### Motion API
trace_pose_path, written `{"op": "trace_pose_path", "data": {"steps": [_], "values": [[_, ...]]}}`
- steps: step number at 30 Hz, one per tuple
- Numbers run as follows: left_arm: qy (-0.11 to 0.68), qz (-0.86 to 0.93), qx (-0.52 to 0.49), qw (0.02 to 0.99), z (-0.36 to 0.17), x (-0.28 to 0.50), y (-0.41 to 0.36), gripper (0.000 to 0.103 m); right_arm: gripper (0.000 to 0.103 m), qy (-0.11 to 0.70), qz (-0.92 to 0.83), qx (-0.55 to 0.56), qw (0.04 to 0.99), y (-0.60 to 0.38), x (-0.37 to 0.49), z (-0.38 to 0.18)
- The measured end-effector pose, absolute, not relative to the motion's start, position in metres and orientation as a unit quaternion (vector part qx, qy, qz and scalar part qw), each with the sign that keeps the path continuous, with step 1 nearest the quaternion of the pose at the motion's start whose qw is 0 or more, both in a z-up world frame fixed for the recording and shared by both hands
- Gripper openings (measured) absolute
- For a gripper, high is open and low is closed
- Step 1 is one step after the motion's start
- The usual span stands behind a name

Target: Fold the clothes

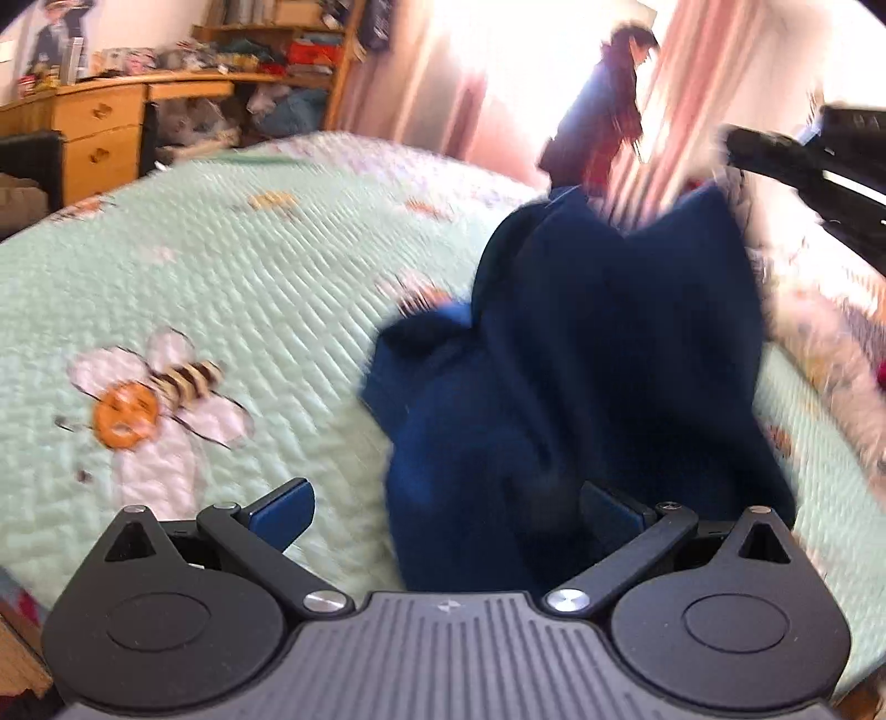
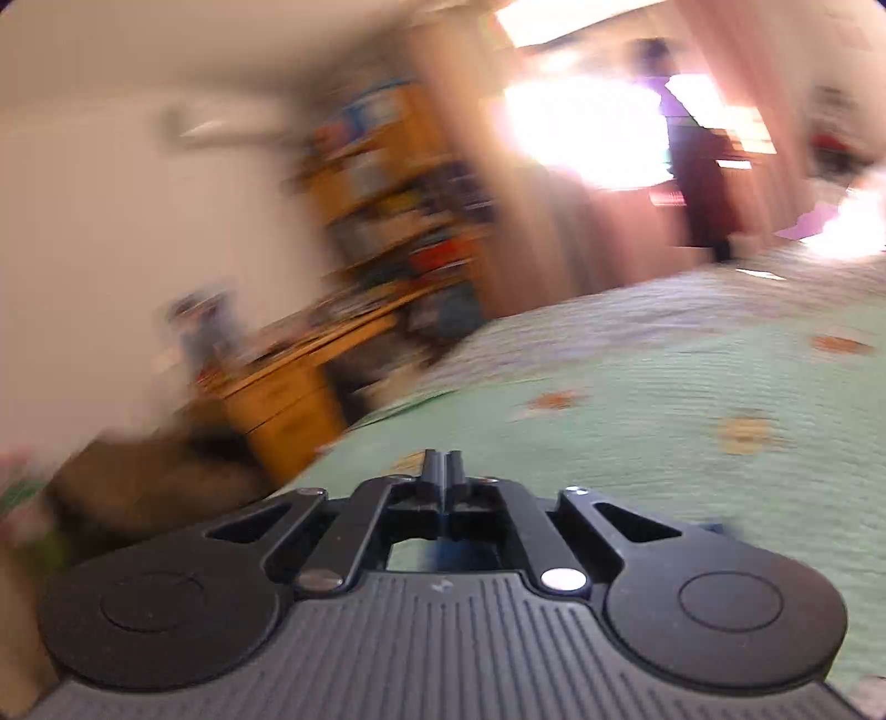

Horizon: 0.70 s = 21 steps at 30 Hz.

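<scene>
A dark navy garment (image 1: 581,354) hangs in a tall bunch over the mint green quilt (image 1: 249,266), lifted at its top right corner. My left gripper (image 1: 443,504) is open, its blue pads (image 1: 282,512) spread wide, with the garment's lower part lying between them. My right gripper shows in the left wrist view (image 1: 736,147) at the upper right, by the garment's raised corner. In the blurred right wrist view my right gripper (image 2: 443,471) has its fingers pressed together, and a little blue cloth (image 2: 459,554) shows below them.
The quilt has bee and flower prints (image 1: 149,399). A wooden desk with drawers (image 1: 99,138) and full shelves (image 1: 288,44) stand beyond the bed at the left. Pink curtains (image 1: 692,99) and a dark hanging garment (image 1: 609,105) are at the bright window.
</scene>
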<state>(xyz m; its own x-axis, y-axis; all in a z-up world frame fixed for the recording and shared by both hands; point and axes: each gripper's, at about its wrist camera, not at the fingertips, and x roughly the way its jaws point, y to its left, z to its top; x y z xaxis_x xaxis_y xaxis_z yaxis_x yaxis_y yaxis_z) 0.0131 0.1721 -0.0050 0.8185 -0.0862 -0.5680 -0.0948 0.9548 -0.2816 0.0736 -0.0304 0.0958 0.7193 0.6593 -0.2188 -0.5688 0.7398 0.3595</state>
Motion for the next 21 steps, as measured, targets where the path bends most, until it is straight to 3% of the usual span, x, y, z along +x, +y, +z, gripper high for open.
{"op": "trace_pose_path", "data": {"steps": [3,5,7,9,11,15,19,20,21], "values": [[0.289,0.029,-0.175,0.941,-0.003,-0.007,0.197,0.102,0.001,0.179,0.389,0.035,0.903,0.045,0.021,0.075],[0.298,0.046,-0.186,0.935,-0.011,-0.017,0.213,0.102,0.003,0.175,0.378,0.045,0.908,0.044,-0.004,0.060],[0.306,0.057,-0.195,0.930,-0.018,-0.026,0.225,0.102,0.021,0.165,0.345,0.075,0.921,0.017,-0.017,0.051],[0.306,0.060,-0.205,0.928,-0.021,-0.028,0.235,0.102,0.061,0.158,0.291,0.080,0.940,-0.018,-0.014,0.049],[0.302,0.057,-0.216,0.927,-0.022,-0.023,0.238,0.102,0.072,0.172,0.258,0.085,0.947,-0.058,0.002,0.045],[0.291,0.026,-0.217,0.931,-0.015,-0.017,0.227,0.102,0.078,0.236,0.221,0.068,0.944,-0.113,0.054,0.004],[0.292,0.001,-0.191,0.937,-0.006,-0.013,0.201,0.102,0.078,0.348,0.284,0.168,0.877,-0.147,0.101,-0.052],[0.293,-0.002,-0.183,0.938,-0.004,-0.013,0.195,0.102,0.073,0.358,0.284,0.191,0.869,-0.153,0.104,-0.064],[0.294,-0.004,-0.175,0.940,-0.003,-0.013,0.190,0.102,0.043,0.353,0.281,0.198,0.870,-0.153,0.100,-0.070]]}}
